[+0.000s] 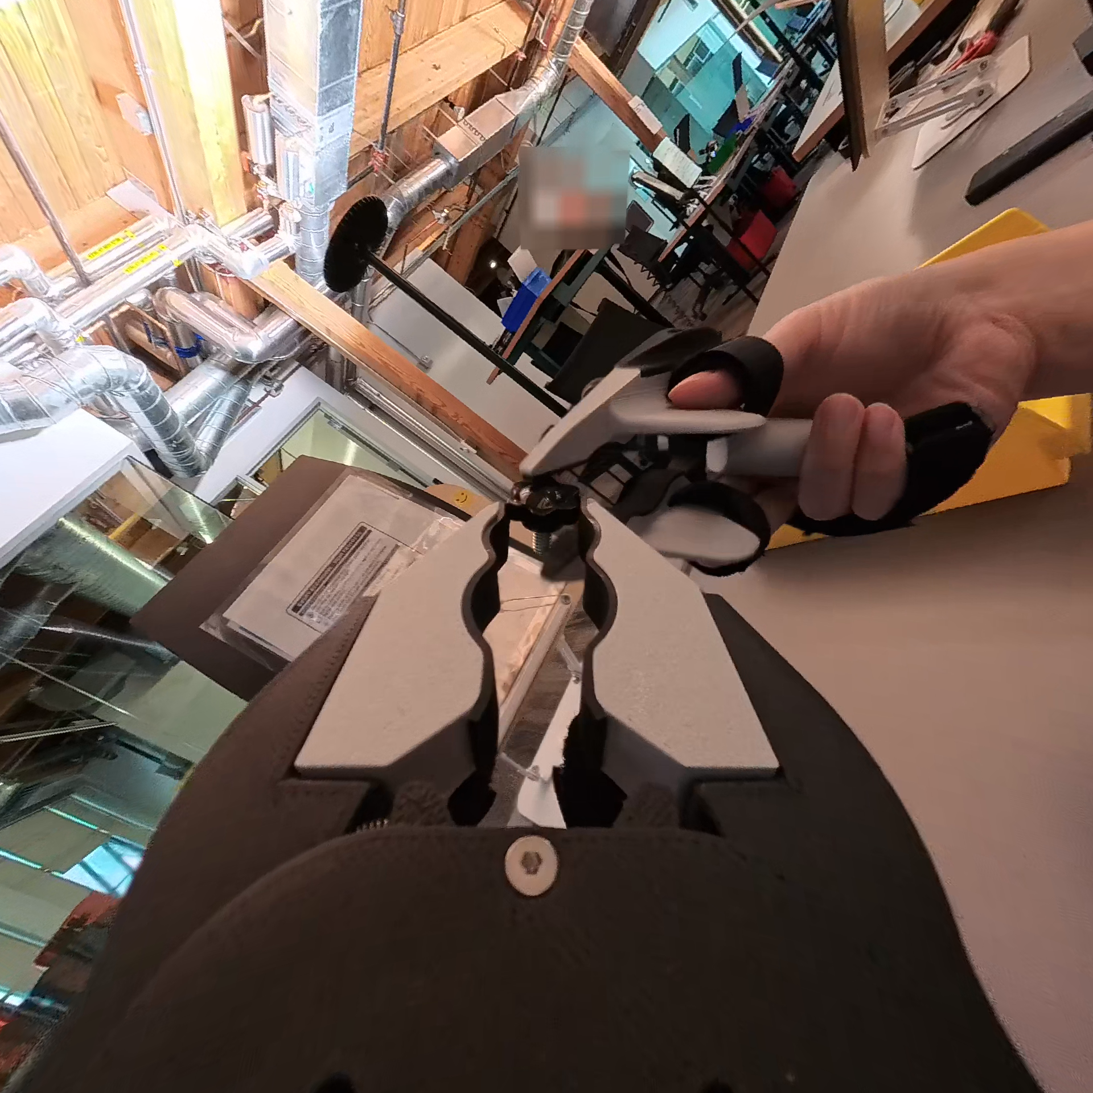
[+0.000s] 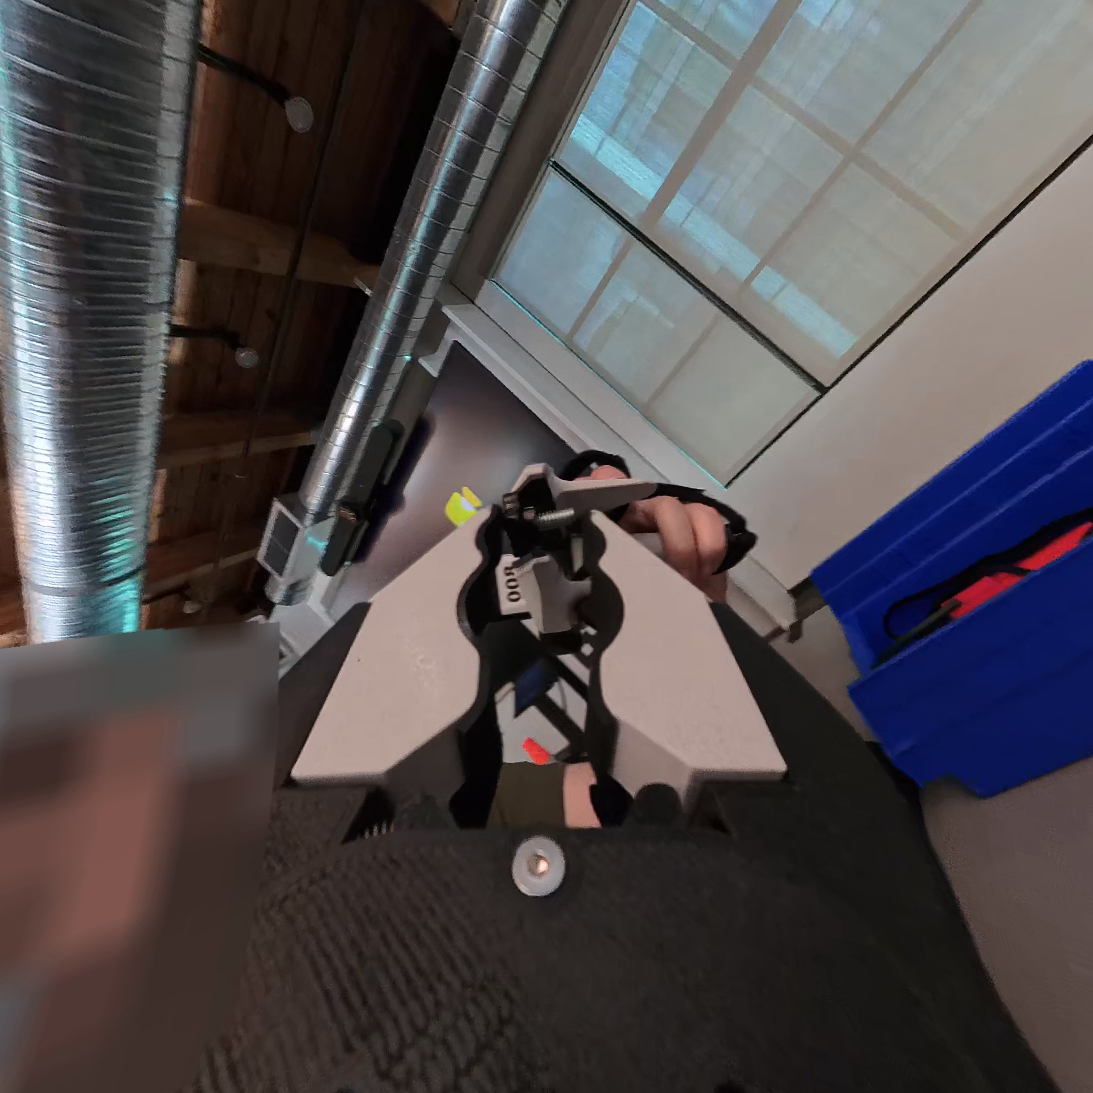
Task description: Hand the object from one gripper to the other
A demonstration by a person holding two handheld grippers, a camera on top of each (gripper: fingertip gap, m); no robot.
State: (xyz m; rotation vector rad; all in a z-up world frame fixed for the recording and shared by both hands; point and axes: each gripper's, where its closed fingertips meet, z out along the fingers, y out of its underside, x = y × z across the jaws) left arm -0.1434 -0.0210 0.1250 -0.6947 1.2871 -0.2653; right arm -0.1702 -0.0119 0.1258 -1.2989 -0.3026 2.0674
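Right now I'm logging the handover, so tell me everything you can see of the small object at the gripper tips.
The object is a small black knob with a silver threaded stud, plastic and metal by its look. It sits pinched at the tips of the left gripper, while the right gripper meets it from above. Both are held up in the air.

The two grippers meet tip to tip around a small threaded knob (image 1: 544, 503), leaving no gap between them.

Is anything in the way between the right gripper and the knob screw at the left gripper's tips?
Nothing visible: the right gripper meets the knob screw at the tips of the left gripper, with nothing between them.
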